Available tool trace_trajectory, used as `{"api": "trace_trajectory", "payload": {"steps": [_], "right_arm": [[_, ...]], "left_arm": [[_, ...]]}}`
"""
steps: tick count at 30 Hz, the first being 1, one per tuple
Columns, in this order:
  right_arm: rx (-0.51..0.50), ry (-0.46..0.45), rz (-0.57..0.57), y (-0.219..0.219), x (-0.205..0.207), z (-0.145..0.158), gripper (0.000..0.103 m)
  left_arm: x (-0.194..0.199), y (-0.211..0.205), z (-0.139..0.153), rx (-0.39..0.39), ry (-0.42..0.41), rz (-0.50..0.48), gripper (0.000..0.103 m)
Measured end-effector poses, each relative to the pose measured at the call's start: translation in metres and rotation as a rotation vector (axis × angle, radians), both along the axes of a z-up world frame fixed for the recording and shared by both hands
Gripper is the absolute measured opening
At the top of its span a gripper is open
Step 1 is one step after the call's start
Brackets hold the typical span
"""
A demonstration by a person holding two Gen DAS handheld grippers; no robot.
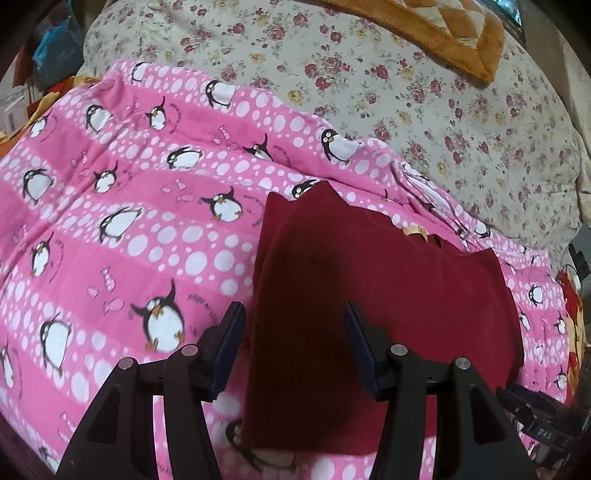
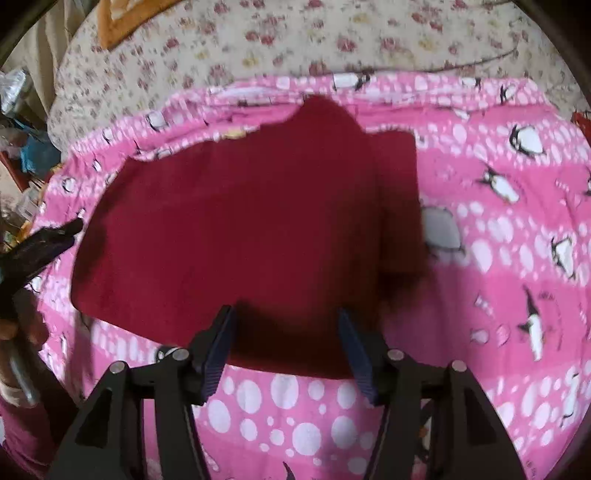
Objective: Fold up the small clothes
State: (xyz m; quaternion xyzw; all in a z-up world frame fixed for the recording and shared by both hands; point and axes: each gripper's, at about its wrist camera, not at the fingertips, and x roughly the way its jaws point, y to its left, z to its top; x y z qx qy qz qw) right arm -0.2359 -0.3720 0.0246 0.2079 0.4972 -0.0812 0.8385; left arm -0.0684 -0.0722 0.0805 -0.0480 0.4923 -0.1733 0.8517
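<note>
A dark red small garment (image 1: 391, 291) (image 2: 240, 221) lies flat on a pink penguin-print blanket (image 1: 129, 229) (image 2: 498, 266), with a fold running along its left side in the left wrist view. A small yellow label (image 1: 415, 232) shows at its far edge. My left gripper (image 1: 293, 317) hovers over the garment's left part, jaws apart, with no cloth pinched between the pads. My right gripper (image 2: 286, 319) stands open above the garment's near edge, and nothing is gripped there either. Each gripper also appears at the edge of the other's view: left gripper (image 2: 44, 243), right gripper (image 1: 535, 421).
A cream floral quilt (image 1: 406, 92) (image 2: 258, 44) lies beyond the pink blanket. An orange quilted cover (image 1: 450, 33) (image 2: 122, 22) sits at the far side. Clutter (image 2: 26, 147) stands off the bed's left. A hand (image 2: 14, 332) holds the left gripper.
</note>
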Motion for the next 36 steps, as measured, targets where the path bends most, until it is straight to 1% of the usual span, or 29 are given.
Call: {"api": "trace_trajectory", "payload": {"steps": [4,6,10,13,15,16,18,20,21,24,28,30,31,32,34,36], "right_arm": [[0.023,0.000,0.031,0.009,-0.003,0.011,0.061],[0.005,-0.007,0.049,0.017,-0.007,0.020,0.061],[0.001,-0.029,0.060,0.026,-0.013,0.036,0.061],[0.015,-0.045,0.050,0.034,-0.011,0.046,0.061],[0.028,-0.055,0.053,0.043,-0.006,0.050,0.061],[0.034,-0.060,0.061,0.049,-0.002,0.052,0.061],[0.031,-0.064,0.088,0.068,0.009,0.056,0.061],[0.027,-0.060,0.114,0.085,0.026,0.058,0.061],[0.026,-0.058,0.123,0.091,0.034,0.058,0.061],[-0.003,-0.042,0.153,0.109,0.063,0.055,0.061],[-0.056,-0.023,0.150,0.117,0.106,0.031,0.061],[-0.033,0.041,0.139,0.112,0.128,0.002,0.062],[-0.027,0.048,0.134,0.111,0.134,-0.004,0.064],[-0.035,0.035,0.133,0.112,0.138,-0.001,0.064],[-0.006,0.024,0.151,0.115,0.145,0.013,0.064],[0.041,-0.053,0.160,0.117,0.152,0.033,0.064]], "left_arm": [[-0.016,0.006,0.007,0.001,-0.022,0.003,0.034],[-0.023,0.008,0.008,-0.009,-0.022,0.003,0.034],[-0.041,0.017,0.001,-0.033,0.020,-0.006,0.034],[-0.049,0.028,-0.018,-0.019,0.095,0.014,0.034],[-0.048,0.036,-0.028,-0.036,0.137,0.029,0.034],[-0.047,0.039,-0.030,-0.026,0.143,0.035,0.034],[-0.043,0.047,-0.029,-0.061,0.146,0.053,0.034],[-0.039,0.051,-0.031,-0.046,0.146,0.081,0.034],[-0.037,0.053,-0.033,-0.055,0.159,0.085,0.034],[-0.035,0.055,-0.039,-0.069,0.179,0.072,0.035],[-0.035,0.053,-0.040,-0.051,0.157,0.040,0.035],[-0.036,0.052,-0.041,-0.037,0.151,0.027,0.036],[-0.035,0.052,-0.041,-0.037,0.152,0.028,0.036],[-0.034,0.051,-0.041,-0.038,0.159,0.033,0.036],[-0.031,0.051,-0.041,-0.037,0.164,0.035,0.037],[-0.028,0.050,-0.040,-0.048,0.169,0.043,0.037]]}}
